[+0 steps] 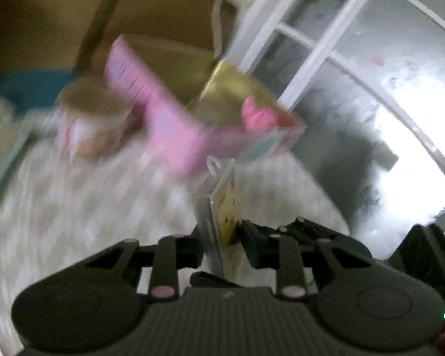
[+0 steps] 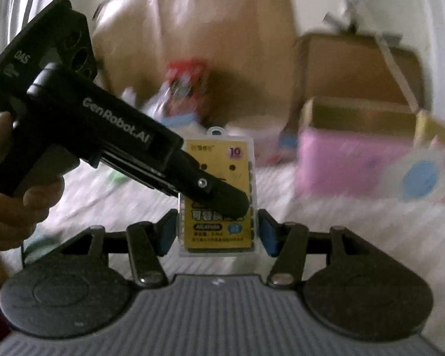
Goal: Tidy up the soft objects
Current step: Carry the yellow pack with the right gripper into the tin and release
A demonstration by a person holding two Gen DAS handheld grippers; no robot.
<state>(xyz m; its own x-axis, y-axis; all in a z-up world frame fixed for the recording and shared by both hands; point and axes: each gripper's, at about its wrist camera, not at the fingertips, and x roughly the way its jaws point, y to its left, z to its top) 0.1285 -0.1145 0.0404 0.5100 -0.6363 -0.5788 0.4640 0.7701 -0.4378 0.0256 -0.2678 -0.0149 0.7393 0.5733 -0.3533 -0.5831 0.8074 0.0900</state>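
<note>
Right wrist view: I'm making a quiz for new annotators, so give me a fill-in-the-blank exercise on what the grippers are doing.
1. The left gripper is shut on the clear ____ pack.
2. The pack's printed card is ____ in colour.
3. The right gripper stands ____, one finger either side of the pack.
4. The bin to the right is ____.

Missing words: battery; yellow; open; pink

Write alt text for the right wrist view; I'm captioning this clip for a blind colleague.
A clear plastic pack with a yellow label sits between the right tongs, with the left tongs gripping it from the upper left. Behind, blurred, a pink box and cardboard boxes stand on a pale patterned surface.
</note>
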